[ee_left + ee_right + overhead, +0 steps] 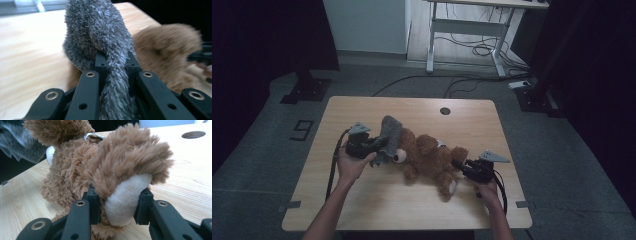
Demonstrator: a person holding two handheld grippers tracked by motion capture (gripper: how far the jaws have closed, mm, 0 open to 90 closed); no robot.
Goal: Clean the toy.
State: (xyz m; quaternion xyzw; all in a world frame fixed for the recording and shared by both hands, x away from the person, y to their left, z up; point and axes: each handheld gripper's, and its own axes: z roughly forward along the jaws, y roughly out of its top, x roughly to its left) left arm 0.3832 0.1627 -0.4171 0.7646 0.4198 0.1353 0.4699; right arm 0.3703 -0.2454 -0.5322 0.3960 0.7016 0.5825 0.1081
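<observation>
Wooden surface (362,200) carries a brown teddy bear (427,160) lying lengthwise between the two hands. Left tool (379,145) is clenched on the grey fuzzy hat (100,37) at the bear's head end; right tool (459,165) grips the bear's foot (125,197) at the opposite end. I judge the hat must go along this axis, toward the head.

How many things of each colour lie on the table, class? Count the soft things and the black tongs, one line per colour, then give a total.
Brown: 1, the teddy bear
Grey: 1, the fuzzy cloth
Black: 2, the left tongs, shut on the cloth, and the right tongs, shut on the bear's foot
Total: 4
</observation>
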